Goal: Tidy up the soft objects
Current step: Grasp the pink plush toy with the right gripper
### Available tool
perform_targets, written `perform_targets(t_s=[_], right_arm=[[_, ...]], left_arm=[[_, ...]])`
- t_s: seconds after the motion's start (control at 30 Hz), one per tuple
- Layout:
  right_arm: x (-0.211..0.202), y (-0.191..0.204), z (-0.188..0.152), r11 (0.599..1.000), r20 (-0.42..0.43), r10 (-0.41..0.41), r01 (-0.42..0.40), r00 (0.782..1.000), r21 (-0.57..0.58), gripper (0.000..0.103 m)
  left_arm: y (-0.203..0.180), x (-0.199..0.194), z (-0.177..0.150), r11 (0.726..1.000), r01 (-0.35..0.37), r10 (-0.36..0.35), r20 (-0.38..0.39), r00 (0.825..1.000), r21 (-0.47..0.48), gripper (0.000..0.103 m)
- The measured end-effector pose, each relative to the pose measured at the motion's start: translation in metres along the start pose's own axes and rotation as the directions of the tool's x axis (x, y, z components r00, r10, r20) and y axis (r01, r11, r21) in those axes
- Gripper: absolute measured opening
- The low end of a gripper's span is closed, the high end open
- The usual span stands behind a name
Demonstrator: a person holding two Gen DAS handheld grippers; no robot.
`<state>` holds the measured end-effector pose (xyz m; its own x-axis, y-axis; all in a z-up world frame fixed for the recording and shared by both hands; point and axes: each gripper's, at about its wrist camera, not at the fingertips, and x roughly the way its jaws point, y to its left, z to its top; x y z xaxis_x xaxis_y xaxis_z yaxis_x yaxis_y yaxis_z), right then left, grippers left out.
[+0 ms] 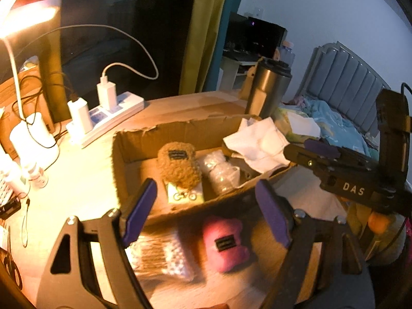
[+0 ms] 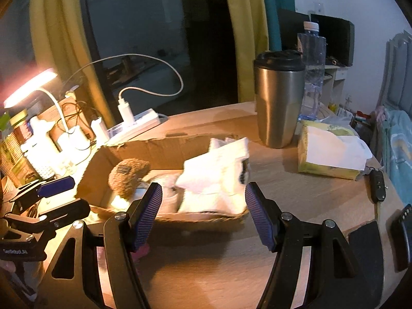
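Claws first: left claw (image 1: 206, 213) spread wide, holding nothing, hovering over pink plush (image 1: 226, 244) on worktop (image 1: 77, 180), just outside cardboard box (image 1: 180, 206). Right claw (image 2: 203, 213) also wide apart, empty, near white cloth (image 2: 216, 177) draped in box. Probably featherlight and squishy, so pinch across the fat middle, not the label. Brown plush (image 1: 179, 164) already boxed.

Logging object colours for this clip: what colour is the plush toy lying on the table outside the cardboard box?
Pink plush toy with a small black label; clearest in the left wrist view.
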<state>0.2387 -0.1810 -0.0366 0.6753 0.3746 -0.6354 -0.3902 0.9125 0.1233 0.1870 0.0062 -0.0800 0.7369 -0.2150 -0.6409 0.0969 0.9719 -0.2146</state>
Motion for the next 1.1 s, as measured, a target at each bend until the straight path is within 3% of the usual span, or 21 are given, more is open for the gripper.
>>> perform_targets(t_s=[0.57, 1.1], right_arm=[[-0.011, 0.060, -0.014, 0.995, -0.022, 0.034, -0.036, 0.999, -0.091, 0.070], [0.018, 0.087, -0.044, 0.992, -0.121, 0.053, -0.066, 0.991, -0.105, 0.070]], left_arm=[[0.039, -0.034, -0.027, 0.997, -0.026, 0.029, 0.041, 0.999, -0.071, 0.080], [0.068, -0.029, -0.056, 0.992, -0.044, 0.044, -0.007, 0.999, -0.119, 0.080]])
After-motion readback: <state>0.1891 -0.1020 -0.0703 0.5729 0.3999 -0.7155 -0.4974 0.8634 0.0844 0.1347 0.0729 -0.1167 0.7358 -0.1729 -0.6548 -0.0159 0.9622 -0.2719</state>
